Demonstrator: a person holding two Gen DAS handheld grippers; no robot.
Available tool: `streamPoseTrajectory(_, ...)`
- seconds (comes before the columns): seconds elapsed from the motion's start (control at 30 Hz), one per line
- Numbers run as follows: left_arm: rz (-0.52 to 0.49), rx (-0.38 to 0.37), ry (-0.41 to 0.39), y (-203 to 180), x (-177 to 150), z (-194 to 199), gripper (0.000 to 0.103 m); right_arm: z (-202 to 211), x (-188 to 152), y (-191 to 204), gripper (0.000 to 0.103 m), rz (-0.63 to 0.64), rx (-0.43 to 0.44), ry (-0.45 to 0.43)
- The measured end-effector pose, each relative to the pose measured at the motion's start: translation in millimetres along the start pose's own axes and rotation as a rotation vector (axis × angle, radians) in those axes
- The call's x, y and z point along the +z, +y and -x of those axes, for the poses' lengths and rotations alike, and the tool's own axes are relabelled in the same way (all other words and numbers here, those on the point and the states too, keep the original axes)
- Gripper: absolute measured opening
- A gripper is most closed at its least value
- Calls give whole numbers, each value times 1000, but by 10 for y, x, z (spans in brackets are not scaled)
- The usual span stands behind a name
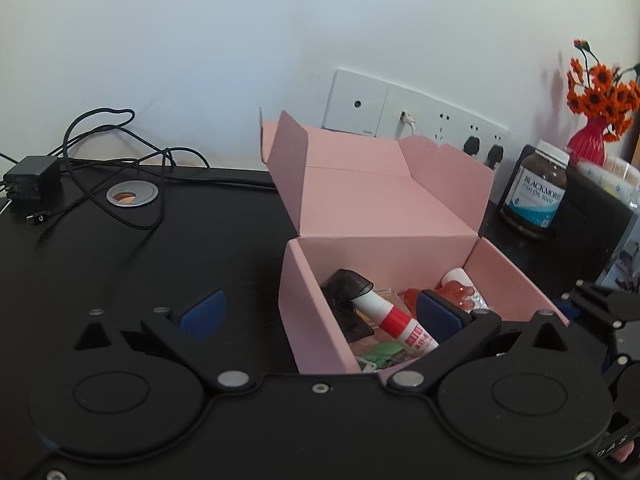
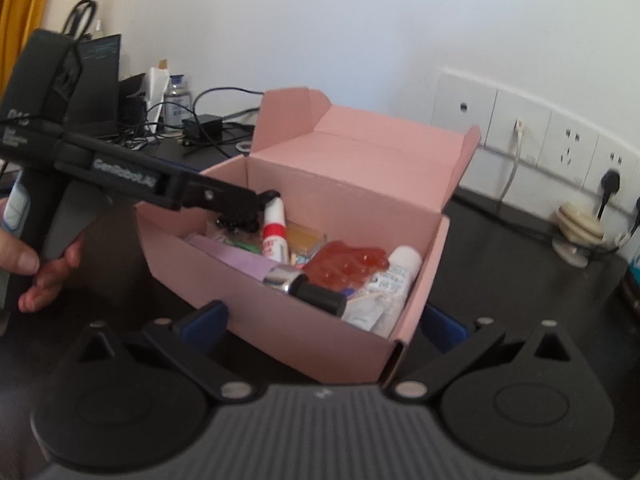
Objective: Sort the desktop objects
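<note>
Plainly, one pink box (image 2: 304, 332) (lid up), two open tongs (image 1: 320, 312).

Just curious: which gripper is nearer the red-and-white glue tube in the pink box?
Left. The left gripper reaches into the pink cardboard box beside the glue tube; the right gripper straddles the box's near corner.

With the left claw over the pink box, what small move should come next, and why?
Probably lift the left claw up and back from the pink box. It is open and holds nothing; one pad hangs inside, above the glue stick, which already lies among the other items.
</note>
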State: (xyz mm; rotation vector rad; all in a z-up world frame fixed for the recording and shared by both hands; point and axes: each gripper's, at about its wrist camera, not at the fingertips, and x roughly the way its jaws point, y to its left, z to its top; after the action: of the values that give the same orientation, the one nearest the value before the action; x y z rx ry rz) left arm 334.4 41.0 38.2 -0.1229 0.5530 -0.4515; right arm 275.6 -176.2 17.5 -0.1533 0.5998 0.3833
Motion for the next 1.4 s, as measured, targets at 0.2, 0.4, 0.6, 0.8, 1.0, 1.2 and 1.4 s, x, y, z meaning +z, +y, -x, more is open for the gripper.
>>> streamPoseTrajectory(0.2, 38, 3, 54, 42, -17, -56, 103, -25, -9, -115, 102, -67, 48, 20)
streamPoseTrajectory(0.4, 35, -7, 40, 33, -39, -5, 103, -3, -94, -425, 102, -248, 162, 17)
streamPoseTrajectory(0.6, -12, -59, 70, -31, -66, 9, 103, 56, -145, -507, 102, -282, 176, -1)
streamPoseTrajectory(0.8, -83, -91, 62, -116, -67, 76, 103, 10, -125, -514, 102, -300, 190, 3)
streamPoseTrajectory(1.0, -62, -187, 85, -123, -86, 65, 103, -30, -129, -584, 102, -349, 252, -19)
streamPoseTrajectory(1.2, -31, -191, 98, -126, -104, 41, 103, 38, -150, -745, 102, -416, 297, -78)
streamPoseTrajectory(1.4, -25, -183, 100, -118, -96, 24, 103, 164, -215, -1028, 102, -564, 259, -223)
